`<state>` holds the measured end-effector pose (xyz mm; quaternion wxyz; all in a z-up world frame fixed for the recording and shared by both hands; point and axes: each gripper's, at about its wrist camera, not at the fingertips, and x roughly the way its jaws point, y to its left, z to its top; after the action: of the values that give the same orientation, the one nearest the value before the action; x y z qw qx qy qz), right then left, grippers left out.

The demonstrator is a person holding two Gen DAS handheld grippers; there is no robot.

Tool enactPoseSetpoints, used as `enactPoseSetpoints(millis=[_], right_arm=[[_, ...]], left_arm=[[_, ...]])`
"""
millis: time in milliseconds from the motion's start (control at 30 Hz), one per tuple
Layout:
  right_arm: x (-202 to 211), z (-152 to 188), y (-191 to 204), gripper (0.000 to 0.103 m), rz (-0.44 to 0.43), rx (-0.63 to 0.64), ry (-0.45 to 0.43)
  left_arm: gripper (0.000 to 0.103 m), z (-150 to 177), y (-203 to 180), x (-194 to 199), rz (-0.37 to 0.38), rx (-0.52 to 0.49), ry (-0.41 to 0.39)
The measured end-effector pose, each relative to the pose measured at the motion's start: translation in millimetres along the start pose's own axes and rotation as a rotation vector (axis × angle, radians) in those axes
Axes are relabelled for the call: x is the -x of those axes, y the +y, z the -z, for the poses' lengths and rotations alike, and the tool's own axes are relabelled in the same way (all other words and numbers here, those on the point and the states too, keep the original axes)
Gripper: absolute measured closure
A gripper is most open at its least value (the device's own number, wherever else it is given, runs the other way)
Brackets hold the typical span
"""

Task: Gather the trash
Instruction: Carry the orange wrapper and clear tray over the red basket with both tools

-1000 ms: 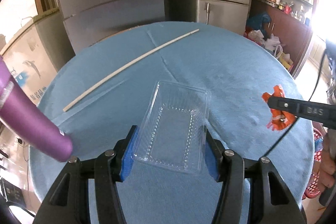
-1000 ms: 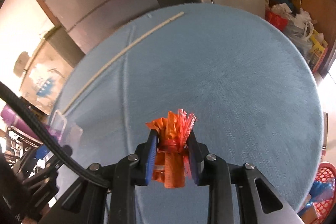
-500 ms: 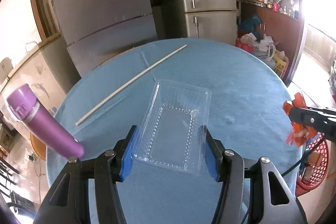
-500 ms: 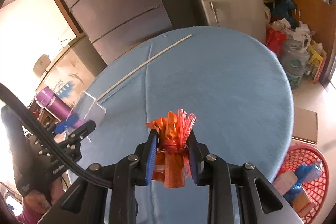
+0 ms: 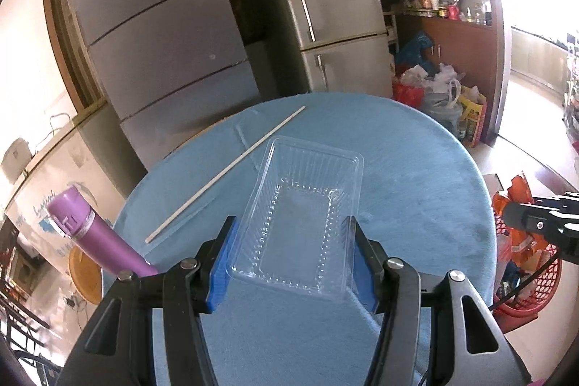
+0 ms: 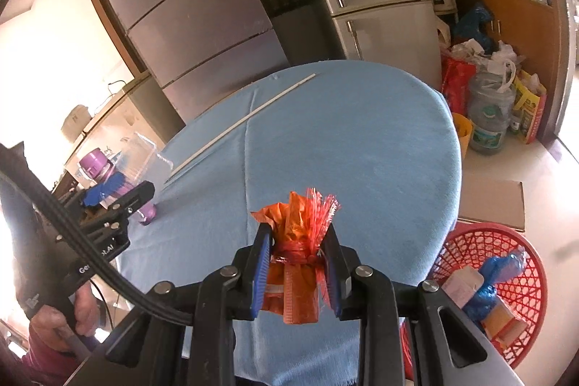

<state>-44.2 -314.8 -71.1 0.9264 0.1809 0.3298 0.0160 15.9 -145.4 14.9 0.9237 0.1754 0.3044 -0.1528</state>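
Observation:
My left gripper (image 5: 289, 263) is shut on a clear plastic tray (image 5: 307, 208) and holds it above the round blue table (image 5: 416, 176). My right gripper (image 6: 298, 263) is shut on an orange crumpled wrapper (image 6: 298, 234) and holds it above the table's right edge; it also shows in the left wrist view (image 5: 532, 219). A red mesh basket (image 6: 495, 248) with trash in it stands on the floor right of the table. The left gripper with the tray also shows at the left of the right wrist view (image 6: 119, 190).
A long white stick (image 5: 224, 174) lies on the table. A purple bottle (image 5: 94, 241) stands at the table's left edge. Fridges (image 5: 333, 24) stand behind the table. Bags and a jar (image 6: 488, 118) crowd the floor at the back right.
Both grippers have lifted and pulled back from the table with their loads. The right gripper has swung towards the red basket, which is now in its view.

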Motion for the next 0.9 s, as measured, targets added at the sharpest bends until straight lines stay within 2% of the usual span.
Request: enactPoseSetpoints(millis=[533, 900], right_arm=[[21, 5, -11, 0.074, -0.002, -0.027, -0.032], [37, 16, -30, 0.074, 0.047, -0.052, -0.053]], left_arm=[[0.044, -9, -20, 17, 0.013, -0.055, -0.025], [0.044, -12, -37, 24, 0.032, -0.091, -0.028]])
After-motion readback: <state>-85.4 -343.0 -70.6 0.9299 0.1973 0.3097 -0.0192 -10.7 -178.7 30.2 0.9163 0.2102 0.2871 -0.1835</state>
